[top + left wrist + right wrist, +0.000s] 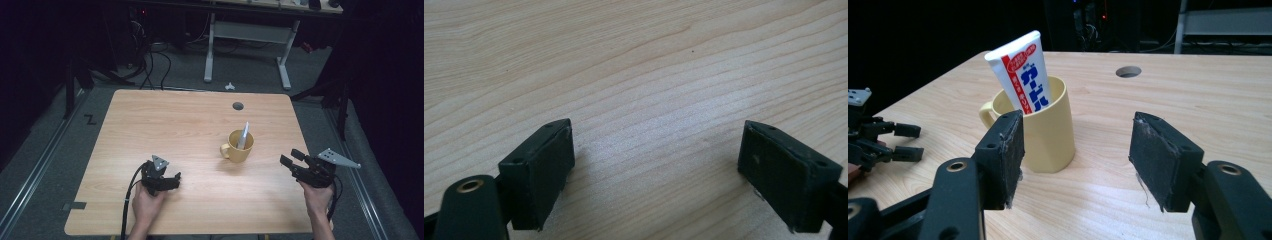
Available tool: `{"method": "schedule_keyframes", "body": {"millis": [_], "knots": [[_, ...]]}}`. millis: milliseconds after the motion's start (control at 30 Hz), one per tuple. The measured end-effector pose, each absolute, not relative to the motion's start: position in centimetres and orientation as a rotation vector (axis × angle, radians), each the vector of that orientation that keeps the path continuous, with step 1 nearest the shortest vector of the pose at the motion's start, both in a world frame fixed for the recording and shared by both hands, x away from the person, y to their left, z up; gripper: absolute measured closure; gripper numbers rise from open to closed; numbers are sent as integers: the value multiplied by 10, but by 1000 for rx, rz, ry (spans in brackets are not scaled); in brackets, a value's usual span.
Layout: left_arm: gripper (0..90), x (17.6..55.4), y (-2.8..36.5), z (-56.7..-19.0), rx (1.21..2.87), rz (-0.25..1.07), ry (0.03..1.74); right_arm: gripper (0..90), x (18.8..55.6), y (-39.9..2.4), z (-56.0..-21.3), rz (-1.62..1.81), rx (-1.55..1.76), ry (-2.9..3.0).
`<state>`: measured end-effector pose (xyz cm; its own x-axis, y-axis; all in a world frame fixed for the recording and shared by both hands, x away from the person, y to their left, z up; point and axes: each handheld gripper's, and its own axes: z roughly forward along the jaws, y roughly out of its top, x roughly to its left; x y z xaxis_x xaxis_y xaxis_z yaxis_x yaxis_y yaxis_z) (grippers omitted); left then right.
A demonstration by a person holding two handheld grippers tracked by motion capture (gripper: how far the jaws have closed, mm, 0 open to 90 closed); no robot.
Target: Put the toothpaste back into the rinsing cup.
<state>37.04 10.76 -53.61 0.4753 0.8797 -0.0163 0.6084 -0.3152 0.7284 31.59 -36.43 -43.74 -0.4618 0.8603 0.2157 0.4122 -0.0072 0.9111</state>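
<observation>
A pale yellow ceramic mug [239, 146] stands upright right of centre on the light wooden table [150, 120], a white plastic toothpaste tube [1020, 75] leaning inside it. The right tongs [289, 159] gape wide and empty, near the mug's right side, pointing at it. The left tongs [173, 180] rest on the table well apart to its left, also wide and empty.

Lab: floor cables [150, 60], workbench frame [247, 32].
</observation>
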Motion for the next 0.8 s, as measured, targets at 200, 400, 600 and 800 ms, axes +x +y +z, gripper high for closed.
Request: {"method": "schedule_keyframes", "body": {"millis": [200, 400, 600, 800], "knots": [[153, 370, 108, -536, 2043, 511, 1228, 405, 316, -363, -445, 1450, 1331, 1878], [153, 370, 108, -536, 2042, 511, 1229, 417, 315, -359, -454, 1427, 1345, 1901], [153, 370, 108, -536, 2043, 511, 1228, 418, 316, -355, -464, 1385, 1354, 1930], [153, 370, 108, -536, 2043, 511, 1228, 418, 317, -352, -472, 1365, 1375, 1954]]}}
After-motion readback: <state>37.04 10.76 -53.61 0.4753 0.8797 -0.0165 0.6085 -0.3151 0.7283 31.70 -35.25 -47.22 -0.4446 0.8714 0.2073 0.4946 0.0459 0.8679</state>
